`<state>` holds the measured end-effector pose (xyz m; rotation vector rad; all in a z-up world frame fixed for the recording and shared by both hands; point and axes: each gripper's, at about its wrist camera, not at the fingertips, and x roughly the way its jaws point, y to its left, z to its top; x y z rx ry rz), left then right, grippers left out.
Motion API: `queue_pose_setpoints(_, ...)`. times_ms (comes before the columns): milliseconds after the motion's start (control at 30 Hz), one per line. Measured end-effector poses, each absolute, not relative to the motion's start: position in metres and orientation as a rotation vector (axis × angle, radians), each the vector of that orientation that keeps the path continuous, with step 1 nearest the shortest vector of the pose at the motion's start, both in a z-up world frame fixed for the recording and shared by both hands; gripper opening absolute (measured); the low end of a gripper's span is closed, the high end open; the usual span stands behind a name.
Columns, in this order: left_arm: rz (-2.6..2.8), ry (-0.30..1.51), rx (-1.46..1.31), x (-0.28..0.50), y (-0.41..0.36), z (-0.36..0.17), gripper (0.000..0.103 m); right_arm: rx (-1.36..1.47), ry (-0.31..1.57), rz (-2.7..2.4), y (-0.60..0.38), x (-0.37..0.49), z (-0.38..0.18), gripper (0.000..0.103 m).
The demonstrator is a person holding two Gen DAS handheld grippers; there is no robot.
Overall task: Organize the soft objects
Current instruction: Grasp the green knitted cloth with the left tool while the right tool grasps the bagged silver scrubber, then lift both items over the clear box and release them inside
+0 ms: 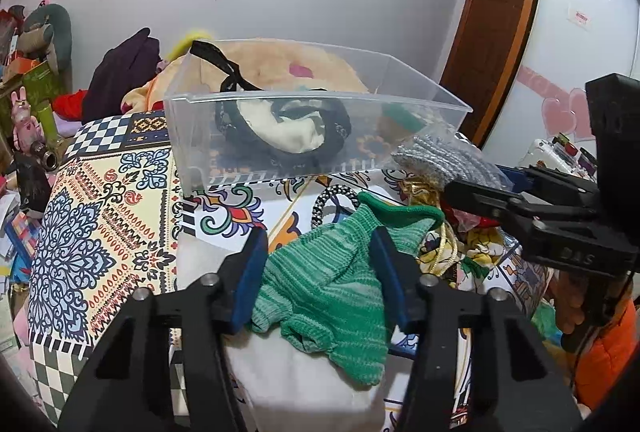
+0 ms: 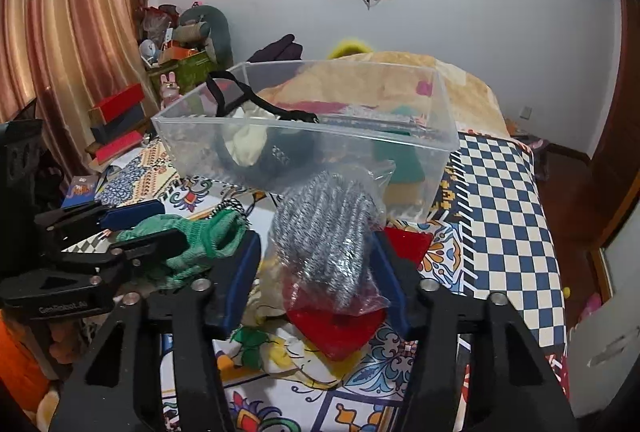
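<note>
Green knit [image 1: 328, 284] sits pinched in the left gripper [image 1: 320, 272] above the patterned bedspread [image 1: 100, 232], while the right gripper [image 2: 316, 264] clamps a bagged grey knit [image 2: 324, 228] just before the clear bin [image 2: 304, 136].

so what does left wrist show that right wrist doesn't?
Only left wrist: brown wooden door, pink heart stickers on the white panel, and the left tongs around the green knitted garment.

Only right wrist: pinkish-brown curtain, red triangular pieces, and the right tongs around the bagged grey-white knit.

Both: clear plastic bin holding a black-trimmed cream item, wall-mounted dark screens, patterned bedspread.
</note>
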<state>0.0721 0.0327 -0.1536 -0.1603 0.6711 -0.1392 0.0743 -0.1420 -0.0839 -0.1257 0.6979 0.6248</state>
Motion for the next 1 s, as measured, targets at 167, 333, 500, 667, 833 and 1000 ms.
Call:
queue_pose_setpoints(167,-0.176,0.671,-0.161,0.073,0.032,-0.155,0.04,-0.125,0.687,0.622,-0.144,0.072,-0.081,0.033)
queue_pose_setpoints(333,-0.175,0.669,-0.17,0.071,0.034,-0.153,0.027,-0.133,0.665,0.625,-0.143,0.068,-0.077,0.027)
queue_pose_setpoints(500,-0.165,0.658,-0.194,0.068,0.039,-0.148,0.009,-0.122,0.635,0.637,-0.145,0.064,-0.067,0.026)
queue_pose_setpoints(667,-0.16,0.629,-0.211,0.064,0.043,-0.136,0.007,-0.104,0.602,0.64,-0.15,0.062,-0.056,0.026)
queue_pose_setpoints(833,-0.154,0.59,-0.204,0.059,0.045,-0.12,0.006,-0.091,0.57,0.638,-0.153,0.061,-0.045,0.025)
queue_pose_setpoints(1000,-0.133,0.55,-0.195,0.059,0.048,-0.1,0.006,-0.075,0.551,0.64,-0.154,0.062,-0.037,0.023)
